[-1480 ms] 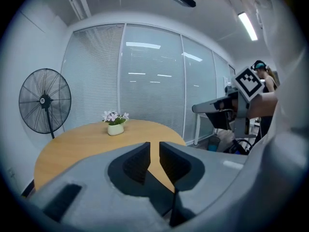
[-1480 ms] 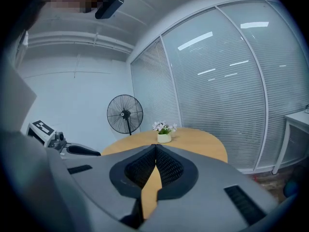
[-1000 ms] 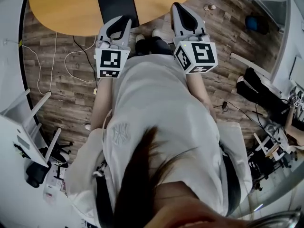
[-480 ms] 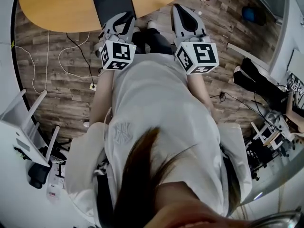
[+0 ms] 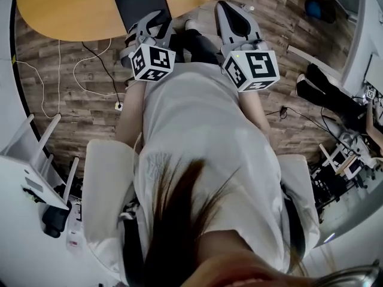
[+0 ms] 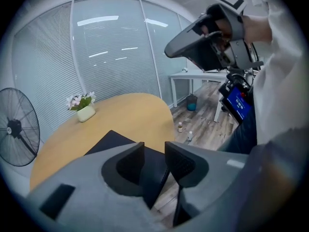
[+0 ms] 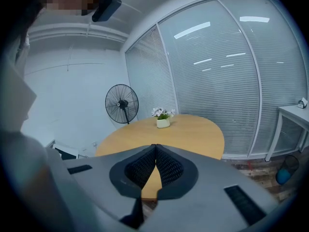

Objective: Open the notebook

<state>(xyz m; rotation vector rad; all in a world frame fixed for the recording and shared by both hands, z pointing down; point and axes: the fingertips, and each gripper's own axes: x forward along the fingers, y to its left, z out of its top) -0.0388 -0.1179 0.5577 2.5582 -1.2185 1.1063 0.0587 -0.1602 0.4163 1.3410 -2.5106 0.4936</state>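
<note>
Left claw (image 6: 154,150) jaws have just been opening, now spread, nothing between them, pointing at closed black notebook (image 5: 136,2) on desk (image 5: 66,11), upper left; right claw (image 7: 155,151) is sitting pressed together, empty.

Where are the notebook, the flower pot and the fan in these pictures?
notebook (image 5: 136,2): head view, middle of its black cover.
flower pot (image 6: 86,113): left gripper view, its white side.
fan (image 7: 121,104): right gripper view, the hub of its round cage.
</note>
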